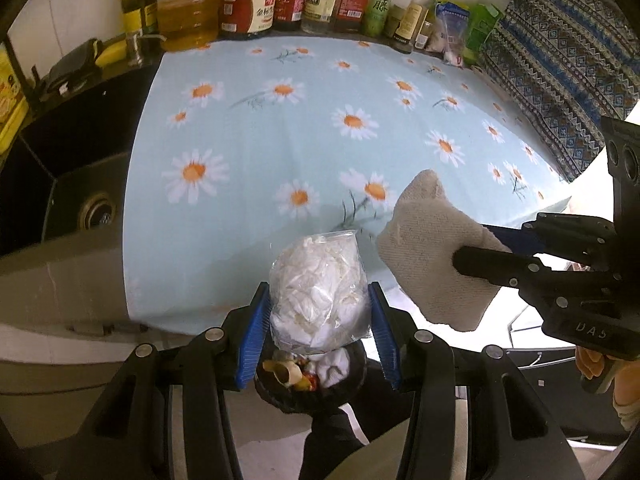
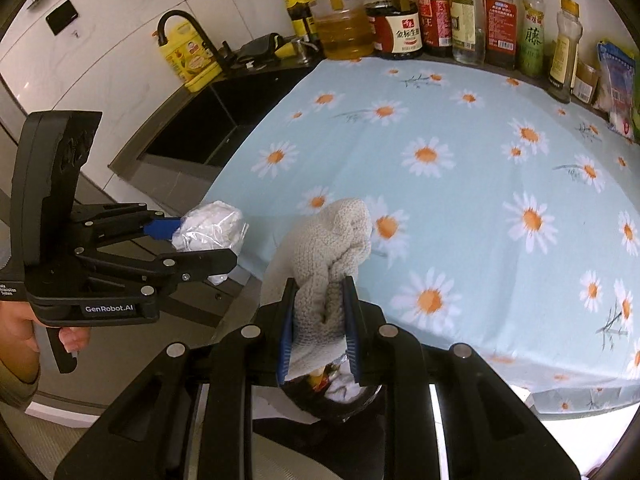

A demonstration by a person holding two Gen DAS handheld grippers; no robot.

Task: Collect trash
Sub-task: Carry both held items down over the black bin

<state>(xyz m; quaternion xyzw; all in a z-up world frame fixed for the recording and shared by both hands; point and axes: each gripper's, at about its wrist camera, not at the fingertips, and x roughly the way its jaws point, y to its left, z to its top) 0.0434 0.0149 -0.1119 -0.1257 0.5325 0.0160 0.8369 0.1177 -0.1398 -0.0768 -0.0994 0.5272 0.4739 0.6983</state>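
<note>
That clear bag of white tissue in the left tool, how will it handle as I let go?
The clear bag looks light and squashy, stuffed with crumpled tissue. Its film is probably slick, so it may slide off the left tool. It should drop softly toward the bin below.

Pale blue tablecloth [image 1: 260, 140] with white, orange-centred daisies — beige knitted cloth [image 2: 332, 248], clear bag of white tissues [image 1: 318, 292], blue-padded black gripper fingers [image 1: 256, 344].
</note>
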